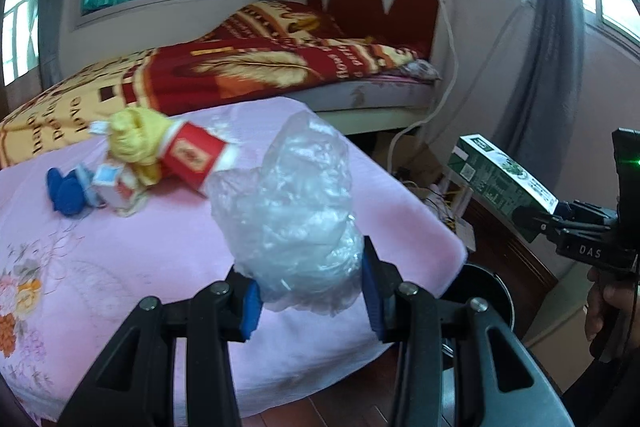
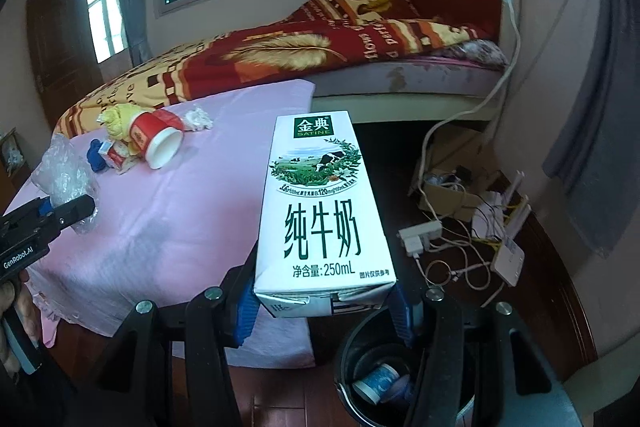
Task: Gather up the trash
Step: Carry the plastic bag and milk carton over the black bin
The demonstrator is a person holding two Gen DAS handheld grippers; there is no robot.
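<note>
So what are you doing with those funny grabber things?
Tidying up trash. A person holds two grabbers. The left gripper is clamped on a crumpled clear plastic bag, and the right gripper grips a white-and-green milk carton just above a black round trash bin that already has a blue-and-white cup inside. A red paper cup and other scraps lie on the pink tablecloth.

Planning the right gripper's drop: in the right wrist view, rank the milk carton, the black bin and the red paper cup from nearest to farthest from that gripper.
1. Milk carton: held in the right gripper.
2. Black bin: just below, right.
3. Red paper cup: far left on the pink cloth.
</note>
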